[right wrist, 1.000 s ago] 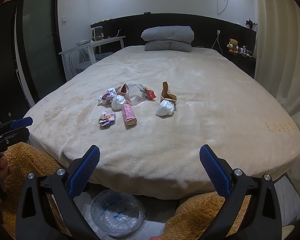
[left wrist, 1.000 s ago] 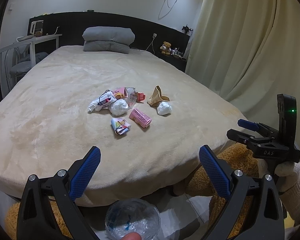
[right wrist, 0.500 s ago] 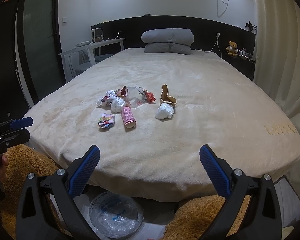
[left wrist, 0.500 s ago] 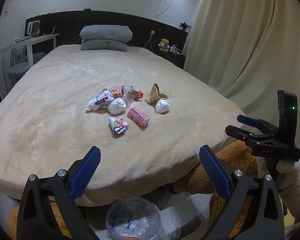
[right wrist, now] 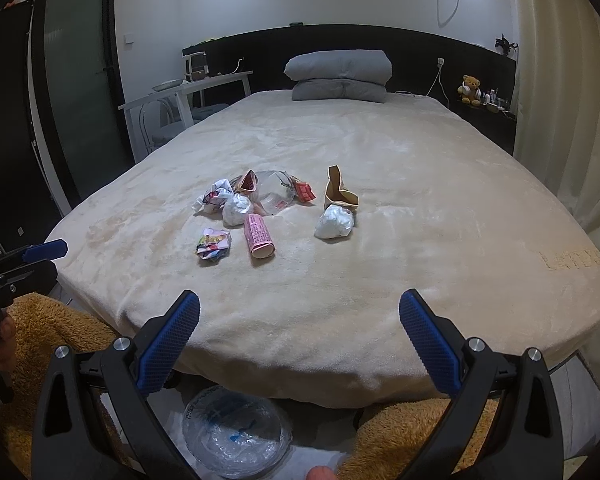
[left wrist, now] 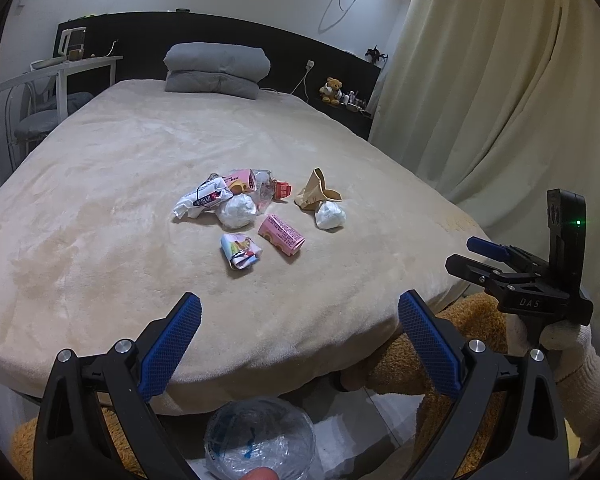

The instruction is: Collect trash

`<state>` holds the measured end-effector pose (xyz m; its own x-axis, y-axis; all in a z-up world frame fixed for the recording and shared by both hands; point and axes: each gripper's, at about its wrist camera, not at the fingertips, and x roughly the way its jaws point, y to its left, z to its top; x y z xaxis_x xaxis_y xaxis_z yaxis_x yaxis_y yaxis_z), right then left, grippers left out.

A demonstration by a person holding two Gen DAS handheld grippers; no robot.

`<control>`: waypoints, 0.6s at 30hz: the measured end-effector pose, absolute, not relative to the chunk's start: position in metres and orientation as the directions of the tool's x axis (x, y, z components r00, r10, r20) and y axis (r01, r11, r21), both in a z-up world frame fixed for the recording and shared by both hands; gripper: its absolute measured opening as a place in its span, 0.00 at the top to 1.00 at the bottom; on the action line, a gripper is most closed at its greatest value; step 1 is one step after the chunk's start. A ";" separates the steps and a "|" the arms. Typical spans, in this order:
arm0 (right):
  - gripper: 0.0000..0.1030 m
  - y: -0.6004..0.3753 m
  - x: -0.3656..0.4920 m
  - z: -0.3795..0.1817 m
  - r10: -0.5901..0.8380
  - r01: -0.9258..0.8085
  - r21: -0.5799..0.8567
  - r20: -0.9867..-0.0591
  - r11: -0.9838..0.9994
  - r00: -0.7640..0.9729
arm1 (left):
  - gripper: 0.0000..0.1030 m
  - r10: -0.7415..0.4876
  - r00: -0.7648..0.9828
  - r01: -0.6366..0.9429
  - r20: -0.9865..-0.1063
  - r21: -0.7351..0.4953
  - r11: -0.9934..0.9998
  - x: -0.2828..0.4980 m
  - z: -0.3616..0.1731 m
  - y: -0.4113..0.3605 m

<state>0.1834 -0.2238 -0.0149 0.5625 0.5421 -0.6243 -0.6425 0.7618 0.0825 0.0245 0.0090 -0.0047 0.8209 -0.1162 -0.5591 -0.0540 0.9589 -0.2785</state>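
Note:
Several pieces of trash lie in a cluster mid-bed: a pink carton (left wrist: 281,235) (right wrist: 258,236), a colourful crumpled wrapper (left wrist: 240,250) (right wrist: 213,243), white paper balls (left wrist: 237,210) (right wrist: 335,221), a brown paper piece (left wrist: 315,191) (right wrist: 338,193), a clear plastic bag (right wrist: 274,193) and a small red packet (left wrist: 282,190). My left gripper (left wrist: 300,334) hangs open over the bed's near edge, nothing between its fingers. My right gripper (right wrist: 299,334) is open too, well short of the trash. A bin lined with a clear bag (left wrist: 260,438) (right wrist: 236,432) stands on the floor below.
The beige bed (left wrist: 100,184) carries grey folded pillows (left wrist: 216,70) at its head. A white desk with a chair (right wrist: 188,100) stands left, curtains (left wrist: 500,80) right. A teddy bear (right wrist: 470,89) sits on the dark shelf. Brown fluffy fabric (right wrist: 60,332) lies under both grippers.
Both grippers have risen and edged forward a little; the trash now sits slightly lower in both views. Both stay open. Nothing on the bed has moved.

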 end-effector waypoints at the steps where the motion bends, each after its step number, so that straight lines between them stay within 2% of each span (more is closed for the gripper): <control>1: 0.04 -0.222 0.186 -0.016 0.546 -0.645 0.088 -0.626 0.759 0.557 | 0.06 -0.120 0.820 -0.057 -0.560 -0.289 0.955 0.026 -0.005 0.012; 8: 0.04 -0.205 0.215 -0.023 0.548 -0.646 0.110 -0.646 0.755 0.531 | 0.06 -0.134 0.791 -0.064 -0.598 -0.298 0.952 0.049 -0.017 0.026; 18: 0.10 -0.168 0.274 -0.041 0.544 -0.664 0.142 -0.709 0.734 0.450 | 0.06 -0.153 0.736 -0.050 -0.659 -0.278 0.959 0.108 -0.037 0.040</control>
<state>0.2742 -0.1675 -0.0413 0.4497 0.5437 -0.7086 -0.6643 0.7339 0.1417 0.1080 0.0404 -0.0372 0.7360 -0.1532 -0.6594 -0.0496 0.9592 -0.2782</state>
